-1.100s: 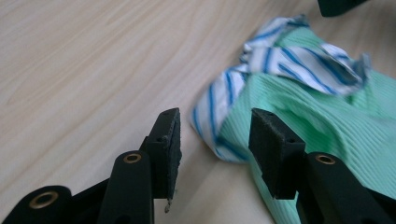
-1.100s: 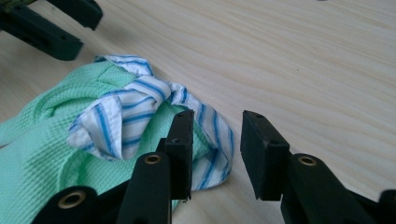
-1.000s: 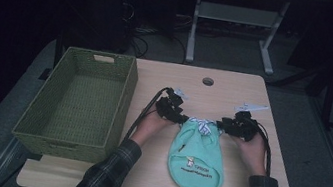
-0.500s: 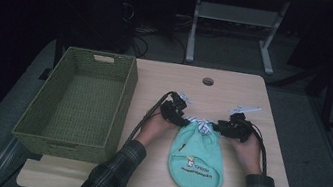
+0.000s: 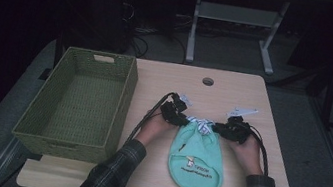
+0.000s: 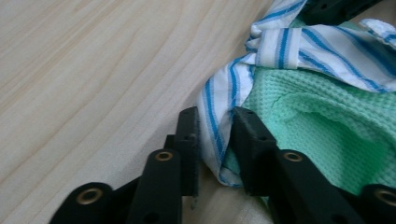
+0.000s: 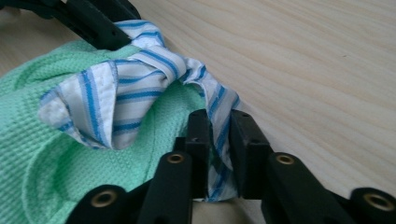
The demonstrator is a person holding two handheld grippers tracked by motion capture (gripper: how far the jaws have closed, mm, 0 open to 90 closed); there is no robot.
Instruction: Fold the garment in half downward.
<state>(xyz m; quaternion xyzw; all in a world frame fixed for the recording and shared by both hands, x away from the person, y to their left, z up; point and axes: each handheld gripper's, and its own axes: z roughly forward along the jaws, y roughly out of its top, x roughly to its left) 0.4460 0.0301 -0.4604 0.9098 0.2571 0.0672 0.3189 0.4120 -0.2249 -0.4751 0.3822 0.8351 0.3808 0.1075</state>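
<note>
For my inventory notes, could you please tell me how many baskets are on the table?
1. The green woven basket sits on the table's left side, left of the green cloth and both hands; none looks hidden.

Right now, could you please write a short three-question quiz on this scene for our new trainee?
1. True or false: the green bib lies inside the woven basket.
2. What does the left gripper pinch? A) the bib's striped edge B) the basket's rim C) a cable
3. Fill in: the right gripper has just been closing, and between its jaws is ____ fabric.

Key: 1 false: it lies flat on the table, beside the basket. 2 A. 3 striped; both grippers clamp the bib's blue-and-white trim at its top corners.
</note>
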